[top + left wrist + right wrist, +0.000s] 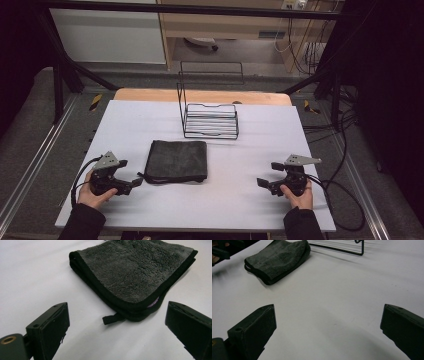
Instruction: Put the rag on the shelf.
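Observation:
A folded dark grey towel [177, 161] lies flat in the middle of the white table [250, 200]. My left gripper [131, 183] rests at the front left, open, its jaws pointing at the towel's near left corner with nothing between them. In the left gripper view the towel [135, 272] lies just beyond the open gripper [117, 327], a small black loop tag [111, 319] sticking out of its corner. My right gripper [267, 176] sits at the front right, open and empty, well apart from the towel [278, 258]. A black wire rack [210, 117] stands behind the towel.
The wire rack's tall back frame [212, 73] rises at the table's far edge; its base [339, 246] appears in the right gripper view. Bare white table surface lies between the two grippers. Cables [345, 200] trail off the right side. A wooden board [150, 95] edges the far side.

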`<state>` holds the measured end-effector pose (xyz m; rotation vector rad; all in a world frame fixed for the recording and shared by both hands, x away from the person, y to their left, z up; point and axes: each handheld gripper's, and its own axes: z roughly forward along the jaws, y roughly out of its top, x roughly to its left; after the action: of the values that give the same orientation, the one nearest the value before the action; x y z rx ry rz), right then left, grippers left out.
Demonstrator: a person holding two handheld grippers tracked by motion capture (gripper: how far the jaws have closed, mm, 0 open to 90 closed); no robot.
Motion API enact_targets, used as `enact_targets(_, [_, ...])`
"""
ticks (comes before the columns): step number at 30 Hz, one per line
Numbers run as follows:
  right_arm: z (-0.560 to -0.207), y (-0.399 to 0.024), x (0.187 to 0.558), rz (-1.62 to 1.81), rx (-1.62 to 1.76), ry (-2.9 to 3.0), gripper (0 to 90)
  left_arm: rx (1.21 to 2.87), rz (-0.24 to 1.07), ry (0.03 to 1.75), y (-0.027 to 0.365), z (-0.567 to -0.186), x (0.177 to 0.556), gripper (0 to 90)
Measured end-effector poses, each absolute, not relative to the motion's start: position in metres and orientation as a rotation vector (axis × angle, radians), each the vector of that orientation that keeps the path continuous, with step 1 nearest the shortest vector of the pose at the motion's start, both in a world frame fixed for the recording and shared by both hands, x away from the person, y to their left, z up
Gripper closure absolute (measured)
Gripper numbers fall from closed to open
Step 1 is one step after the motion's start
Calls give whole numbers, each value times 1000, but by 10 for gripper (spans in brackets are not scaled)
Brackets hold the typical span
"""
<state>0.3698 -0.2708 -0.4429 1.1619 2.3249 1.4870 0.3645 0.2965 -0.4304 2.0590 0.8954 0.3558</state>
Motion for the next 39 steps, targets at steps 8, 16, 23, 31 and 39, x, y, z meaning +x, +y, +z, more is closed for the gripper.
enact_targets(8, [-442,-271,369,1476,1161,2321,10,2063,361,907,292,-428,364,73])
enact_targets(16, [-442,-269,368,1460,1162,2326,11,2092,347,933,280,-428,365,135])
enact_targets(23, [-442,-269,368,1458,1161,2319,11,2083,293,1024,270,-432,381,295])
enact_targets(31, [-442,-269,368,1460,1161,2317,13,2102,270,1064,264,-438,388,449])
enact_targets(39, [-442,-268,368,1455,1156,2322,13,2117,243,1089,259,-442,387,527])
